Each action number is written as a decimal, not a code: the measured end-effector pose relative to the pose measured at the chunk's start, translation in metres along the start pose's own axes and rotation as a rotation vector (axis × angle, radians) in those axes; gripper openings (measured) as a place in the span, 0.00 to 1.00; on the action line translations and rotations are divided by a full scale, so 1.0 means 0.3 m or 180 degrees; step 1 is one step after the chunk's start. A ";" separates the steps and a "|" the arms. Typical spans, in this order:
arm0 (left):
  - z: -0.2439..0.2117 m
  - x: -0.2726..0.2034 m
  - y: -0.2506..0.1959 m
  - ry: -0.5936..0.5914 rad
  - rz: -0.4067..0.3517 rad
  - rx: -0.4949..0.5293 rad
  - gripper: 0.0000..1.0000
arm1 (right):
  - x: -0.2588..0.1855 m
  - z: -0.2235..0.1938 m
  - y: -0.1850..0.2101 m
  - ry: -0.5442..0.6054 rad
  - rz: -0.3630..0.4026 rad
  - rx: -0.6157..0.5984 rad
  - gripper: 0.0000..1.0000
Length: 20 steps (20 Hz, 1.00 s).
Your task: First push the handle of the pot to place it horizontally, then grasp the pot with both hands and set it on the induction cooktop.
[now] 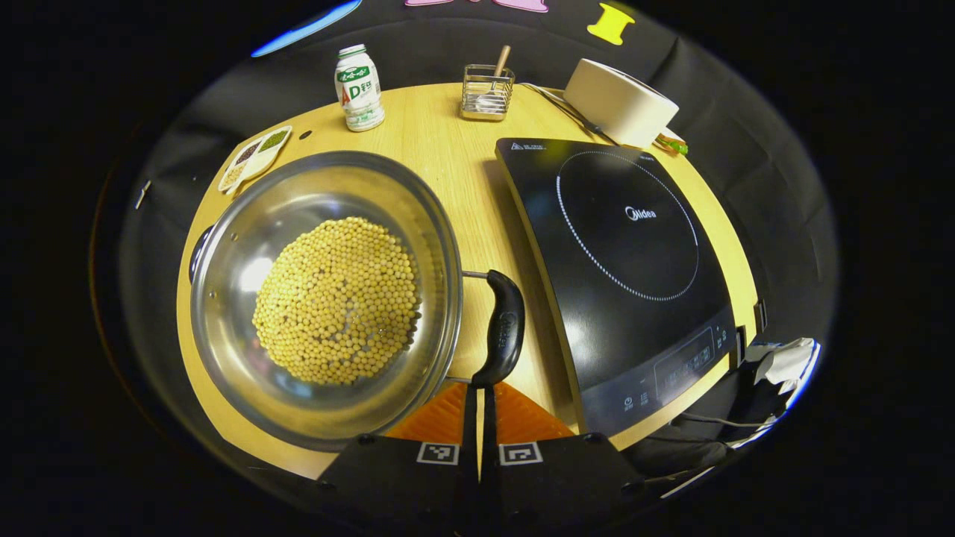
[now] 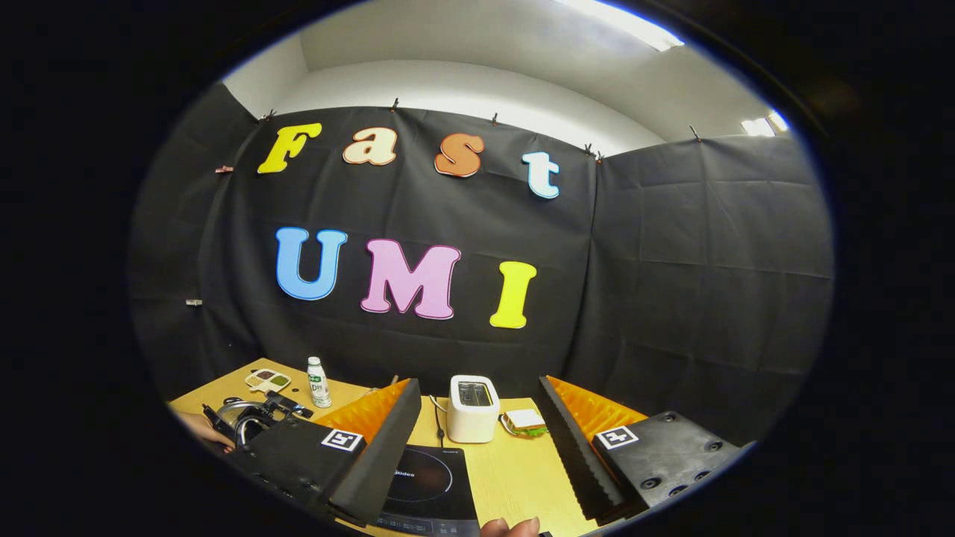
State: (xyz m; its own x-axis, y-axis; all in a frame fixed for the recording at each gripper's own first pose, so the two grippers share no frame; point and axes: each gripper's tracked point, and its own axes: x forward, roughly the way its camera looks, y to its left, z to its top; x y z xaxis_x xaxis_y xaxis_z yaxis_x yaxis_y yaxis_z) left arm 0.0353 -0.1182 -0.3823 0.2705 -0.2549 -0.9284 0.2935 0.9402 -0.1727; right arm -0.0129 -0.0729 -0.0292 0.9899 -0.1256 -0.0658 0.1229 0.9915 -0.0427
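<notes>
Pot (image 1: 324,298), steel and holding yellow beans (image 1: 337,300), sits on the wooden table (image 1: 448,171) just left of the cooktop (image 1: 627,276), apart from it. In the left gripper view the left gripper (image 1: 480,399) has its fingers together, their tips at the near end of the pot's black handle (image 1: 502,328); whether they touch it I cannot tell. That handle lies between pot and cooktop. Beyond the pot stand a bottle (image 1: 359,87), a wire caddy (image 1: 486,92) and a small tray (image 1: 255,157); beyond the cooktop is a white toaster (image 1: 619,103). In the right gripper view the right gripper (image 2: 477,440) hangs above the cooktop's (image 2: 429,485) near edge, fingers wide apart, holding nothing, with the toaster (image 2: 473,406) and a sandwich (image 2: 524,422) past it.
</notes>
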 end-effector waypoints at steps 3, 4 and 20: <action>0.050 0.019 -0.006 -0.0031 -0.0035 -0.0102 0.05 | -0.004 -0.003 0.002 0.0017 -0.0029 -0.0026 0.97; 0.069 0.025 -0.006 -0.0045 -0.0037 -0.0124 0.06 | -0.004 -0.005 0.002 0.0024 -0.0038 -0.0038 0.97; 0.178 -0.041 -0.081 -0.0502 -0.0378 -0.0145 0.05 | 0.021 -0.037 0.129 0.0141 0.0036 -0.0105 0.97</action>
State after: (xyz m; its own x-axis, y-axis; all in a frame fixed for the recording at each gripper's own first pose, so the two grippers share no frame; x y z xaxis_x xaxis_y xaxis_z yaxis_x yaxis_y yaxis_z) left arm 0.0738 -0.1501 -0.3492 0.3777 -0.3934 -0.8382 0.2911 0.9098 -0.2959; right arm -0.0027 -0.0357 -0.0422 0.9870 -0.1166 -0.1106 0.1088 0.9913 -0.0745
